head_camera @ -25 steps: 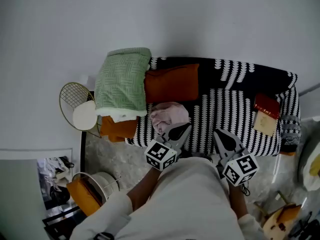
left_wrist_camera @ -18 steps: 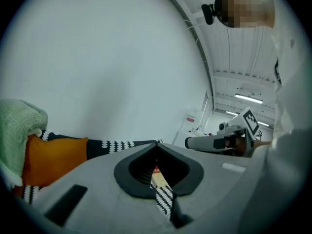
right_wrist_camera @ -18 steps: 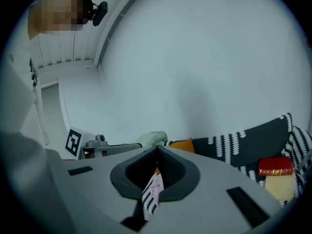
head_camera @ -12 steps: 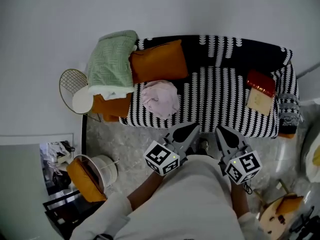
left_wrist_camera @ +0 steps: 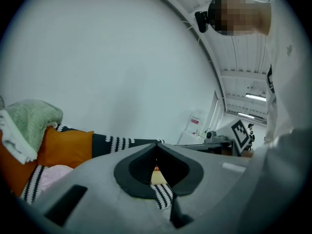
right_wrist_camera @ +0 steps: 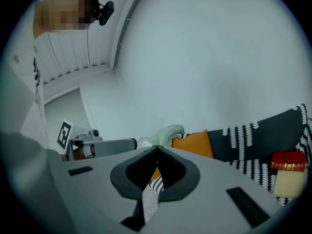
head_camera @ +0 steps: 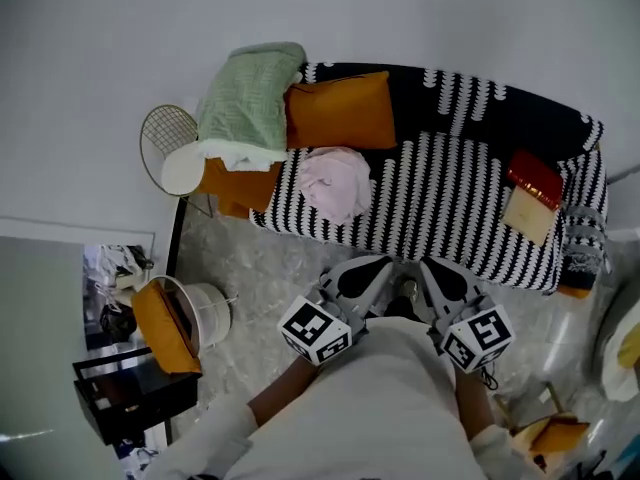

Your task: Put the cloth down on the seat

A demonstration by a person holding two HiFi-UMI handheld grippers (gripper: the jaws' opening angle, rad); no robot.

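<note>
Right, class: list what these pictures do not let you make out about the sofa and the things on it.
- Pink cloth: the left gripper view shows only a corner; the body of the left gripper covers the rest.
- Red and cream item on the sofa: too small in the head view to identify.
- Floor before the sofa: head view, partly hidden by the person's torso.
</note>
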